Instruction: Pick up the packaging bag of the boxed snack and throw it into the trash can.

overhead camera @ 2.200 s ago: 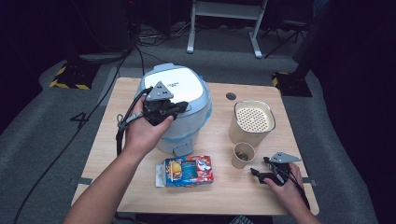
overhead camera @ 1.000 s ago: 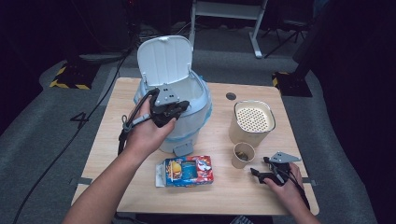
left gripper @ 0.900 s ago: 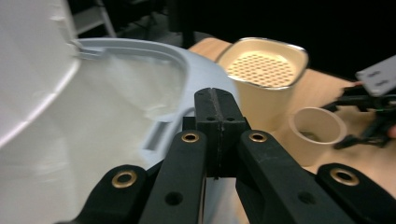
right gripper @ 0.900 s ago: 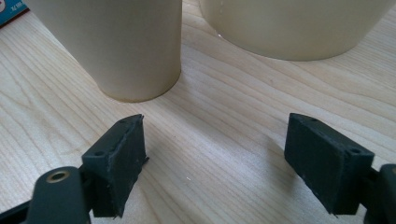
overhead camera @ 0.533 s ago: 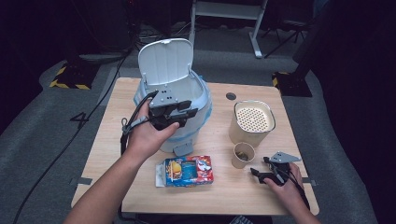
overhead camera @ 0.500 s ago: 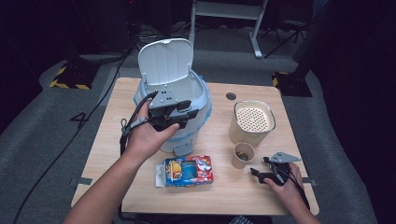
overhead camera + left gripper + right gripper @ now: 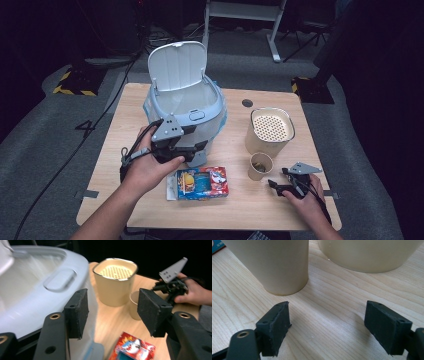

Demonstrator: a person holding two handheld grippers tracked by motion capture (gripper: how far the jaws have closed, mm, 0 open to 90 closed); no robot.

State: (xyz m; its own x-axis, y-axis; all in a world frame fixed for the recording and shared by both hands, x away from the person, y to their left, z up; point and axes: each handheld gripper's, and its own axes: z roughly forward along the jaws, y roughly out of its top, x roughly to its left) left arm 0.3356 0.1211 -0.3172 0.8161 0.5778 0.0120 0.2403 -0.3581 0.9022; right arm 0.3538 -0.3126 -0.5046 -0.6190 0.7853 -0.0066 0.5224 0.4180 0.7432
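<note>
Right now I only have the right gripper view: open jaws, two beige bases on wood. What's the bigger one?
Observer: A beige container with a perforated top. The smaller one in front of it is a paper cup.
Operator: Anything in the cup?
Observer: Something dark at the bottom; I can't tell what it is.
Operator: Where's the left gripper?
Observer: The left gripper is at the front of the blue-grey appliance, whose lid stands open. Its jaws have just been opening, and nothing is between them.
</note>
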